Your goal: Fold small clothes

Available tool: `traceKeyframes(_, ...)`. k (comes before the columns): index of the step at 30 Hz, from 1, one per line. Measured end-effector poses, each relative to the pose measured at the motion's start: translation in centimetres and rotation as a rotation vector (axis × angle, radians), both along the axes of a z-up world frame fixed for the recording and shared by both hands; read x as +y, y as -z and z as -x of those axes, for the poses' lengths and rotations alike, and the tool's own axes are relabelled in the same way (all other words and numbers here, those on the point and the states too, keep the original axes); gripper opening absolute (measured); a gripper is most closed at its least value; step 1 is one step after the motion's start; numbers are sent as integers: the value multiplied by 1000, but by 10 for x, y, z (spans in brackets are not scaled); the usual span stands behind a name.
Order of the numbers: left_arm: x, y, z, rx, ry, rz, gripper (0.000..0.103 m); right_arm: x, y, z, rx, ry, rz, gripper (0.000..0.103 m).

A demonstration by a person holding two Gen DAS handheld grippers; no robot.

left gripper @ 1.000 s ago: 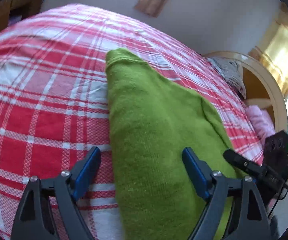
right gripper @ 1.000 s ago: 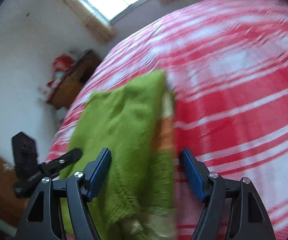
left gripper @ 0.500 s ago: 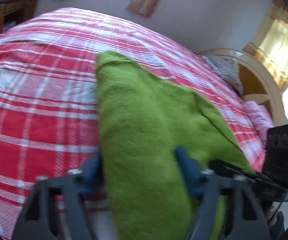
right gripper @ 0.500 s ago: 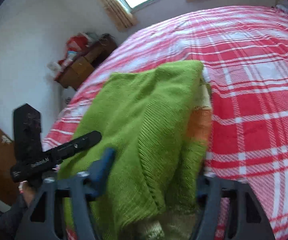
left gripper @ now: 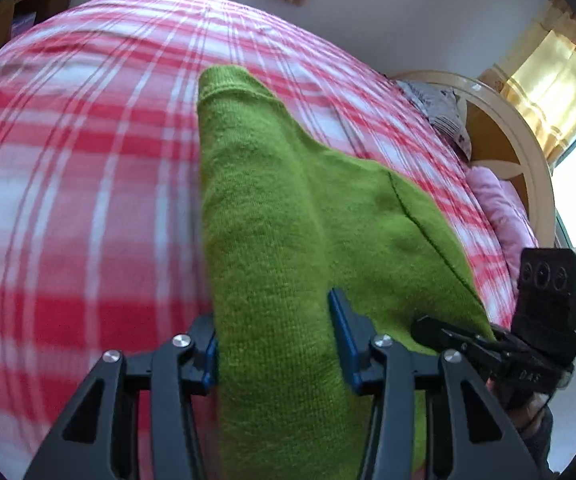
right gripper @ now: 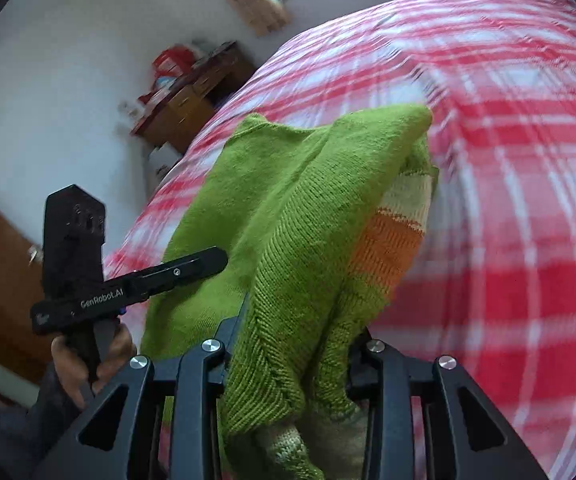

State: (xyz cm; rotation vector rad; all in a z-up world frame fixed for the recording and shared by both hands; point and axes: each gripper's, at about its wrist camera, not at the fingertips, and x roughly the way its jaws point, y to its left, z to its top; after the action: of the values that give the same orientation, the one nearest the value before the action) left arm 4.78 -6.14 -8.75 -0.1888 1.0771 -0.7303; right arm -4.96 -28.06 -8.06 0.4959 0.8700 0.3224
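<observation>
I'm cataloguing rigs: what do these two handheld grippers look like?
Both are black with triangular cut-out frames, silver bolts and blue finger pads. The left gripper carries white "GenRobot.AI" lettering; the right gripper has a boxy black module with a green light.

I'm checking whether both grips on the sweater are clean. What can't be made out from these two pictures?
- Right gripper: the green sweater covers both pads, right wrist view.
- Left gripper: knit hides its left pad's face, left wrist view.
- Sweater's near hem: cut off by both bottom edges.
- Plaid bedspread: motion-blurred.
</observation>
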Motion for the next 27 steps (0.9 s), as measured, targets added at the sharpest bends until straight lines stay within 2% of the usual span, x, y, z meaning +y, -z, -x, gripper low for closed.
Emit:
traceKeyframes(2, 12, 1, 19, -3, 5, -2, 49, 12, 2, 22, -10, -46, -4, 37)
traceKeyframes(3, 15, 1, 24, -9, 3, -4, 53, 16, 3, 29, -18, -59, 2, 39)
traceKeyframes(4, 17, 0, 27, -24, -4, -7, 56, 20, 5, 36, -24, -59, 16, 45)
traceKeyframes(5, 20, -2, 28, -51, -16, -13, 60, 21, 6, 42, -29, -37, 43, 55)
traceKeyframes(7, 22, -8, 22, -87, -33, -33, 69, 19, 4, 48, -33, 26, 90, 64)
traceKeyframes(10, 20, -15, 9, -140, -52, -34, 77, 3, -7, 57, -105, 150, 109, 67)
traceKeyframes(11, 18, -15, 7, -147, -52, -35, 78, -1, -8, 57, -119, 169, 101, 72)
traceKeyframes(15, 3, 5, -5, -94, -24, -51, 78, -5, 2, 39, -97, 177, 81, 73)
traceKeyframes(17, 5, 12, -2, -88, -33, -18, 84, -8, 13, 27, -70, 158, 4, 73)
traceKeyframes(19, 5, 11, 4, -113, -32, -17, 84, -8, 22, 22, -66, 157, -70, 74)
traceKeyframes(21, 4, 11, 7, -131, -30, -31, 84, -4, 22, 23, -93, 157, -57, 74)
traceKeyframes(25, -2, 9, 14, -148, -40, -62, 80, 12, 18, 15, -81, 100, 36, 71)
traceKeyframes(27, -7, 8, 17, -149, -34, -58, 67, 19, 17, 14, -77, 88, 56, 64)
